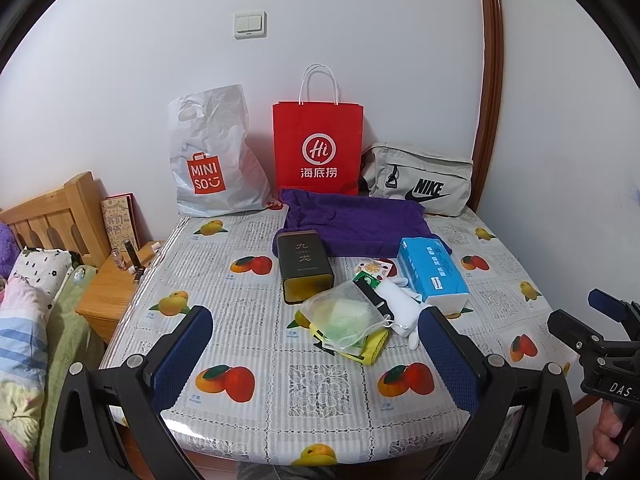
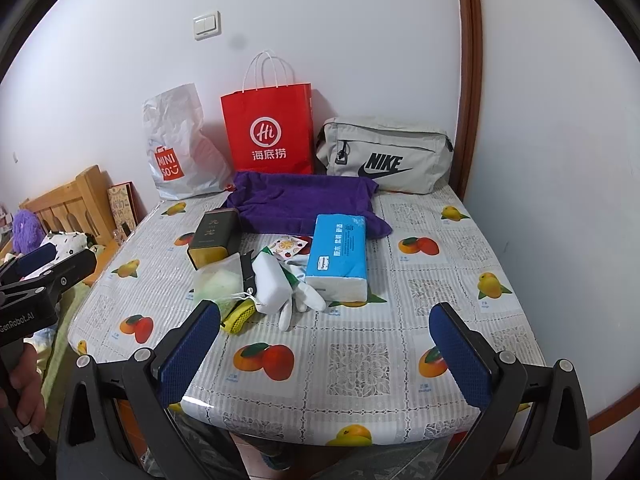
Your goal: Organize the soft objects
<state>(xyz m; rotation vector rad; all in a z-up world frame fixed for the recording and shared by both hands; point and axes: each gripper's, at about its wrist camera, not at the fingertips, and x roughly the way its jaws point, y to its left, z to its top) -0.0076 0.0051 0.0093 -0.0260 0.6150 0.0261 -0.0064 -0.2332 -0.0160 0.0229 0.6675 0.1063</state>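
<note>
I hold both tools low over the near edge of the table [image 1: 344,436], and both point forward and a little down toward the far wall. My left gripper [image 1: 316,354] has its two blue pads spread wide, with nothing between them. My right gripper [image 2: 326,354] is the same: wide apart and empty. In the left view my right tool stands off to the right side, beside the table corner, with my hand [image 1: 608,436] under it. In the right view my left tool is far to the left, above the bed [image 2: 60,332] side.

The soft things lie in a small heap just ahead of my fingers. Between and beyond my left pads I see the mesh pouch [image 1: 346,318] with something green inside; it rests on a yellow net bag [image 1: 374,350]. Just right of the pouch is a white glove [image 1: 404,314], close to my left tool's right pad. The blue tissue pack [image 1: 434,270] lies further ahead and to the right, touching the glove. The dark tin [image 1: 306,266] lies ahead on the left of the heap. Behind all these is the purple towel [image 1: 356,220], spread flat. At the wall stand a white plastic bag [image 1: 212,156], a red paper bag [image 1: 318,148] and a grey Nike bag [image 1: 418,180].
</note>
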